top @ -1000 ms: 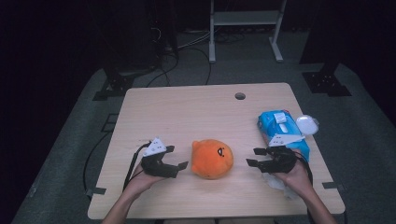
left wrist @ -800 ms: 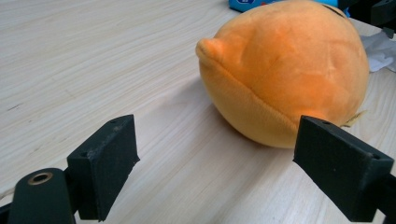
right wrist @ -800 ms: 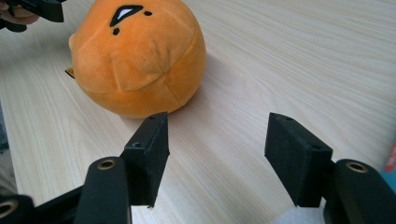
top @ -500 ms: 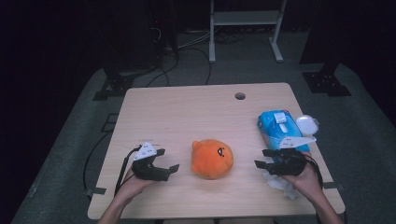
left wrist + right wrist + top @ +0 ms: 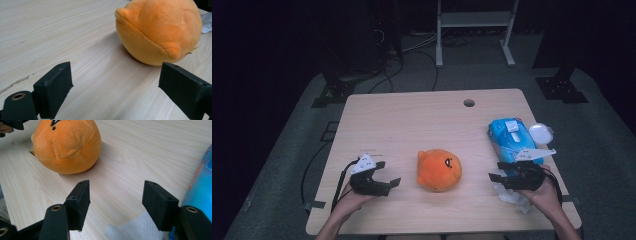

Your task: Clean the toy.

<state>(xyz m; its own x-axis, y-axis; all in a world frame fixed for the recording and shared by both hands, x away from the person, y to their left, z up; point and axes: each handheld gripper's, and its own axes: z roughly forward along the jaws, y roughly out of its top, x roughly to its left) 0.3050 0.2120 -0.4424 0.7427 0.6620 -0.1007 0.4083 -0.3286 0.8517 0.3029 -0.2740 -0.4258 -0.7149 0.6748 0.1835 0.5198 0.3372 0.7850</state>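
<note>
A round orange plush toy (image 5: pixel 439 170) with a face on top lies at the front middle of the wooden table (image 5: pixel 412 120). My left gripper (image 5: pixel 388 176) rests to its left, open, jaws pointing at the plush (image 5: pixel 160 30) with nothing between them. On the plush's right my right gripper (image 5: pixel 495 173) is open and empty too, aimed at the toy (image 5: pixel 67 145). A crumpled white wipe (image 5: pixel 512 195) lies under the right hand. Just behind that hand lies a blue wipes pack (image 5: pixel 509 136), whose edge (image 5: pixel 200 190) shows at the right of the right gripper view.
A white round lid (image 5: pixel 540 132) sits by the pack at the table's right edge. A cable hole (image 5: pixel 469 103) is near the far edge. Beyond the table stand a metal frame (image 5: pixel 472 30) and floor cables (image 5: pixel 412 50).
Both grippers have drawn back a little from the plush toward the table's front edge, the left one sliding left. The plush and the pack have stayed put.
</note>
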